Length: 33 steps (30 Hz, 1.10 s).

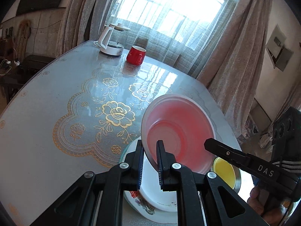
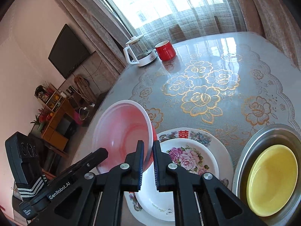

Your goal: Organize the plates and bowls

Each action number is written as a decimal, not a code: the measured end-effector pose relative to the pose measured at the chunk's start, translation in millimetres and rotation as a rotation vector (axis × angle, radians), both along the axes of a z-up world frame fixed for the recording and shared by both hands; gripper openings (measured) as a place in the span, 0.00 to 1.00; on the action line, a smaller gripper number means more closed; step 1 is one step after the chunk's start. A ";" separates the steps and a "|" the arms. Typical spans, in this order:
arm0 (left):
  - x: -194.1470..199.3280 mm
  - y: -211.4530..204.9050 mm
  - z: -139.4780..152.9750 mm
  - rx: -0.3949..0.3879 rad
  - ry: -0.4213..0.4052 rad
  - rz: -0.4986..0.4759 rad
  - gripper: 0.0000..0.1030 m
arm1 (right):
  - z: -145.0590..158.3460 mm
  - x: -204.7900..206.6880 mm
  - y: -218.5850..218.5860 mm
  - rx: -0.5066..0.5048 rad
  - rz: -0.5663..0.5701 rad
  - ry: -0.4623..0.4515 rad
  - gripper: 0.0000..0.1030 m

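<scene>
Two grippers on one pink bowl (image 2: 124,135): our left gripper (image 1: 150,162) and right gripper (image 2: 148,162) both pinch its rim, tilted above the floral plates (image 2: 188,158). Yellow bowl (image 2: 272,179) sits at 4 o'clock in a steel dish (image 2: 263,133).

Bright window (image 1: 169,9) behind sheer curtains (image 2: 188,18), wall-mounted television (image 2: 69,50) (screen dark), wooden shelf unit (image 2: 54,113), pale walls
</scene>
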<state>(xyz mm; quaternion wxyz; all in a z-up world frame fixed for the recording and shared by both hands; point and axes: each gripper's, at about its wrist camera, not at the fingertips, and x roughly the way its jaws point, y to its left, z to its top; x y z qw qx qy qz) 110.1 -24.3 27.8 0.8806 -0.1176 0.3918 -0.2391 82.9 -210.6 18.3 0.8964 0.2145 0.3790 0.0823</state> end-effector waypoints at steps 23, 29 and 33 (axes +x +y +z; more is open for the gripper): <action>-56.9 -129.6 6.2 0.070 -0.028 -0.320 0.13 | 5.8 -105.8 -110.3 -0.004 -0.224 -0.059 0.10; -60.7 -145.7 5.3 0.086 -0.032 -0.345 0.13 | 4.4 -113.0 -119.6 -0.034 -0.263 -0.054 0.10; -63.4 -154.5 0.6 0.094 -0.025 -0.365 0.13 | 5.2 -122.8 -127.5 -0.035 -0.280 -0.072 0.10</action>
